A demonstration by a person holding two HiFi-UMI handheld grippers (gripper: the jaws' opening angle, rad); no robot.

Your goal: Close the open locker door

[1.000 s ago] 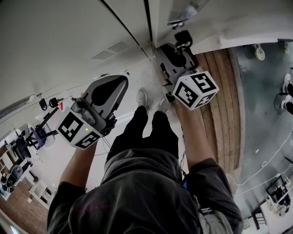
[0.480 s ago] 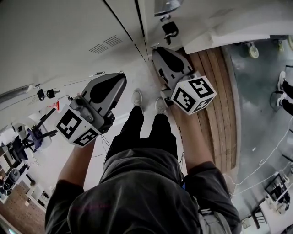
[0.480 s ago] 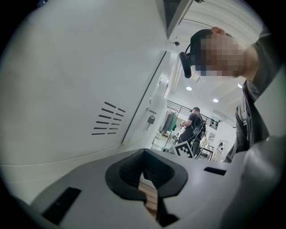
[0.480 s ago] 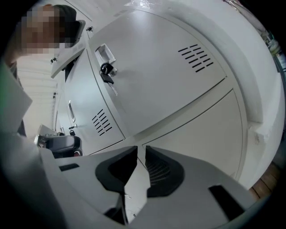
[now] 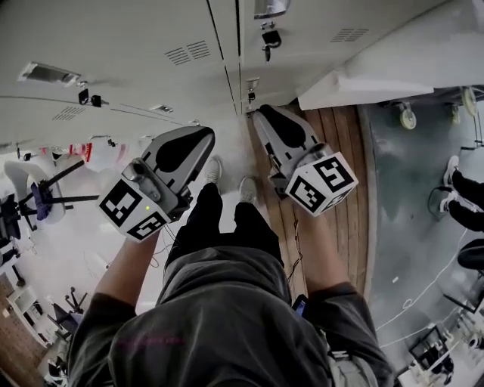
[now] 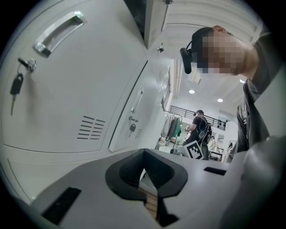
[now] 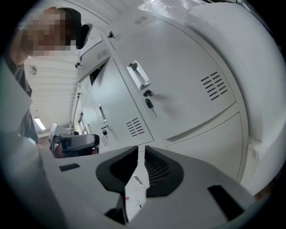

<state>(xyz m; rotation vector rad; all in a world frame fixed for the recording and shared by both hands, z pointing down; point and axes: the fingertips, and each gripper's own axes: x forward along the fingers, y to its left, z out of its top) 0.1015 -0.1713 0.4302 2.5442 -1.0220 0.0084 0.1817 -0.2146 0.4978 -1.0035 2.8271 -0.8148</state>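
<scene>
**Head view.** A row of grey lockers (image 5: 136, 45) is seen along the top. The doors in this part are shut, and a key (image 5: 268, 36) hangs from one lock. The left gripper (image 5: 203, 137) and the right gripper (image 5: 261, 115) are held in front of the row, apart from each other and touching no door. The person's shoes (image 5: 214, 170) are placed near the foot of the lockers. Pale floor (image 5: 83, 249) lies open on the left side, and a wooden floor strip (image 5: 333, 136) runs on the right side.

**Left gripper view.** The jaws of the left gripper are seen together at their tips, and nothing is held between them. The nearest door (image 6: 67, 98) is shut; a handle (image 6: 58, 30) and vent slots (image 6: 91, 127) are seen on it. At the top of the picture a dark locker opening (image 6: 136, 13) is shown. The open locker door (image 6: 155, 22) stands out beside it, seen edge-on. What lies inside cannot be made out. Past the end of the row open room is seen, where another person (image 6: 199, 129) stands far off.

**Right gripper view.** The jaws of the right gripper are closing. A narrow slit is left between them and nothing is held there. Close ahead a shut door (image 7: 178, 89) is seen. Farther along the row the dark opening is visible, well apart from the jaws, and its contents cannot be told.
</scene>
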